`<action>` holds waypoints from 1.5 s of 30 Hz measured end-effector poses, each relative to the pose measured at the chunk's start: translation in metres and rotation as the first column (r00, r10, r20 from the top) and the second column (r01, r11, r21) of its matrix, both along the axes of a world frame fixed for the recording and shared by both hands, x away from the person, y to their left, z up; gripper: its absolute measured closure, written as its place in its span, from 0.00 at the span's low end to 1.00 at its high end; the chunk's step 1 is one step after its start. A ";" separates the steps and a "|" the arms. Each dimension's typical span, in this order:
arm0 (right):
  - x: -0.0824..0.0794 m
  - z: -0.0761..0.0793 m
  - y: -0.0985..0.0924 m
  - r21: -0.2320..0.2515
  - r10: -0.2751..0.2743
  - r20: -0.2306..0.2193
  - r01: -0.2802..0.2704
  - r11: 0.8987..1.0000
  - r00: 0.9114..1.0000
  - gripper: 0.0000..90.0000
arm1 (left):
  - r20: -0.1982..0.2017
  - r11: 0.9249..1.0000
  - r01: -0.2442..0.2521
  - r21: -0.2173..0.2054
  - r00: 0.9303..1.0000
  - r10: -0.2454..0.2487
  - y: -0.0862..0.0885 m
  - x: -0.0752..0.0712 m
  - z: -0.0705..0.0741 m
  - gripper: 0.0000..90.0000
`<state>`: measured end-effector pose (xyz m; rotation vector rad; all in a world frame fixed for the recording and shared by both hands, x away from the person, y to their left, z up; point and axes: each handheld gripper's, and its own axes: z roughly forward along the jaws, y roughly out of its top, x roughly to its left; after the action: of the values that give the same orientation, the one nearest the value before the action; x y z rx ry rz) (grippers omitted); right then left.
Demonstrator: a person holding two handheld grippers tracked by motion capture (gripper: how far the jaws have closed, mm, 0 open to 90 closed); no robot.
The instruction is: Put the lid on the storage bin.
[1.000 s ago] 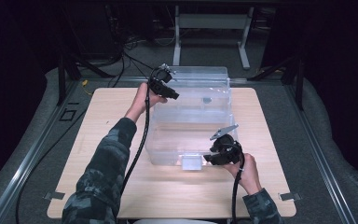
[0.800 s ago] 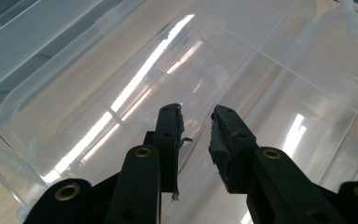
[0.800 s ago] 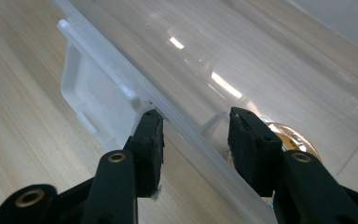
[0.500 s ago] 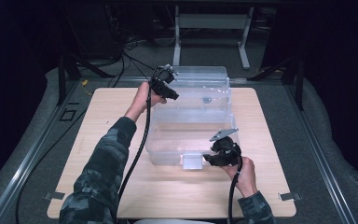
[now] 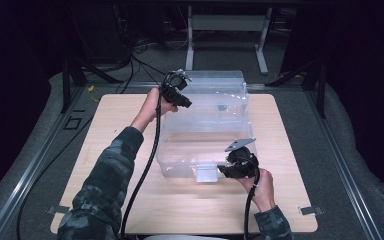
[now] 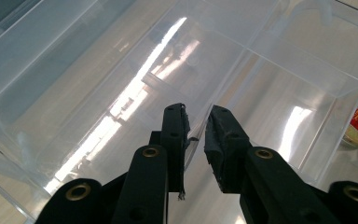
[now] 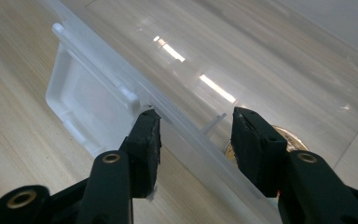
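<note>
Clear plastic sits between your left gripper's (image 6: 193,128) jaws: they have just been closing and now pinch the far rim of the transparent bin (image 5: 205,127), so that end looks secured. Your right gripper (image 7: 196,135) has its jaws apart, straddling the near rim beside the white latch (image 7: 81,100) without pressing it; that end is not yet gripped, so a lift would be one-sided, I judge. Out from there, the bin rests open side up on the wooden tabletop (image 5: 105,150), near its middle, its long axis running from you toward the far edge.
</note>
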<state>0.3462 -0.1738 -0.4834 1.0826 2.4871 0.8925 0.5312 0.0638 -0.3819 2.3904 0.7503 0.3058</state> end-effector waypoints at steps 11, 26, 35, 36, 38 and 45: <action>0.000 0.000 0.000 -0.003 0.001 -0.003 -0.001 1.000 1.000 0.59 | 0.014 1.000 -0.001 -0.014 1.000 0.001 0.002 -0.009 0.004 0.85; 0.001 0.000 0.002 -0.026 -0.001 0.003 0.002 1.000 1.000 0.57 | 0.046 1.000 0.005 -0.017 0.999 -0.004 0.005 -0.027 0.010 0.85; 0.001 0.000 0.002 -0.026 -0.004 0.002 0.004 1.000 1.000 0.57 | 0.067 1.000 0.010 -0.001 0.998 -0.010 0.003 -0.037 0.013 0.86; 0.001 0.000 0.002 -0.025 -0.003 0.003 0.003 1.000 1.000 0.57 | 0.068 1.000 0.008 -0.001 0.998 -0.008 0.003 -0.038 0.013 0.86; 0.002 0.000 0.002 -0.024 -0.005 0.003 0.005 1.000 1.000 0.57 | 0.067 1.000 0.010 -0.008 0.998 -0.010 0.005 -0.040 0.013 0.86; 0.004 0.000 0.003 -0.026 -0.009 -0.005 0.009 1.000 1.000 0.56 | 0.086 1.000 0.014 -0.012 0.996 -0.013 0.008 -0.046 0.014 0.86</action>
<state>0.3501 -0.1707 -0.4831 1.0877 2.4888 0.8541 0.4852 0.0715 -0.3682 2.3537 0.6942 0.3937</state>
